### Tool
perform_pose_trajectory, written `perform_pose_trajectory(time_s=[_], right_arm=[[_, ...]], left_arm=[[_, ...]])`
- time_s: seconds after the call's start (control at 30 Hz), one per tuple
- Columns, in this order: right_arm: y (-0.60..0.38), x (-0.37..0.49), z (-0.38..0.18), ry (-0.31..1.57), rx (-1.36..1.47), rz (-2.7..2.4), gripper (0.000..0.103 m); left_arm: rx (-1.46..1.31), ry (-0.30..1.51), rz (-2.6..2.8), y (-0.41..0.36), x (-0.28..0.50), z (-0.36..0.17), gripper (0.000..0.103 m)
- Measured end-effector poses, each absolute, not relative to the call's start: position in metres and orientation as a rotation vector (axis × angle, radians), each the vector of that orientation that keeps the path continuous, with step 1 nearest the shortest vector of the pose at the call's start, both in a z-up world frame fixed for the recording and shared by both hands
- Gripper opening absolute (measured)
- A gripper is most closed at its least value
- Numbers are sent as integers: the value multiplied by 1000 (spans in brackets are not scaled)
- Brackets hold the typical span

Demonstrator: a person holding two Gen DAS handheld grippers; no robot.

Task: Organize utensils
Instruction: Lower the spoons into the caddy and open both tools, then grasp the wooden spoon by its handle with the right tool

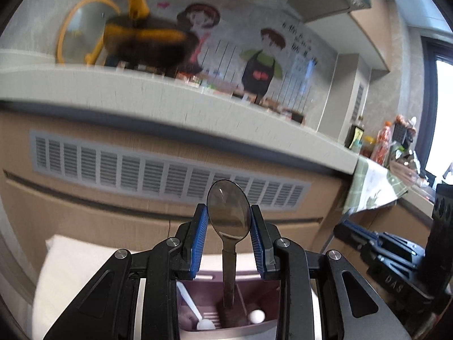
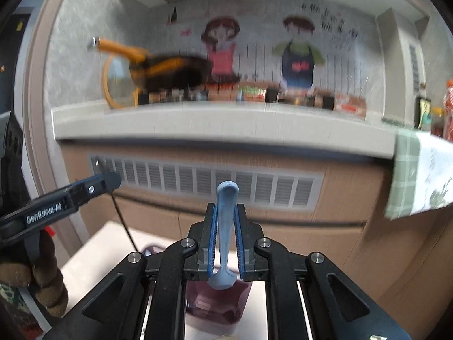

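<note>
At lower centre, the left gripper [image 1: 228, 236] clamps a dark spoon [image 1: 228, 221] by its bowl, handle down in a mauve utensil caddy [image 1: 226, 308]. The right gripper [image 2: 225, 239] clamps a blue spoon [image 2: 225, 238] above that caddy [image 2: 218, 303].

Home kitchen, counter [image 2: 215, 124] (pan [image 2: 172, 70], condiments [image 2: 441, 107])

Daylight glares from the window [image 1: 443, 113]; backgrounds motion-blurred, edges fisheye-warped and vignetted.
</note>
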State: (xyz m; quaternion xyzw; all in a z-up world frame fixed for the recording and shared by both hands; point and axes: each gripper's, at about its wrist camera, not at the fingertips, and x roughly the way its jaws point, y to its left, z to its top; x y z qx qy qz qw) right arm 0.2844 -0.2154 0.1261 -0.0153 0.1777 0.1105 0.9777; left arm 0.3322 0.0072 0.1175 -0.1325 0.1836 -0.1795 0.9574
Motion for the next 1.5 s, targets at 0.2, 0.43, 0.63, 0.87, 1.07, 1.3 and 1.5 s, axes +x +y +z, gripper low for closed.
perform_pose_trajectory(time_s=[0.2, 0.43, 0.63, 0.87, 1.07, 1.3, 1.5], right_arm=[[-211, 303, 87, 472, -26, 243, 11], [-216, 313, 55, 600, 28, 284, 12], [-219, 307, 40, 664, 63, 310, 14], [-233, 256, 61, 566, 122, 342, 22], [-218, 215, 40, 666, 116, 468, 25], [-201, 185, -7, 797, -14, 464, 25], [-227, 183, -58, 945, 117, 369, 26]], left_arm=[[-281, 454, -366, 2, 344, 83, 31], [-336, 527, -375, 4, 349, 58, 47], [-328, 518, -396, 2, 329, 65, 59], [-323, 447, -337, 19, 278, 79, 65], [-338, 503, -254, 36, 219, 53, 70], [-309, 619, -185, 54, 155, 3, 71], [-338, 691, -140, 84, 145, -26, 71]])
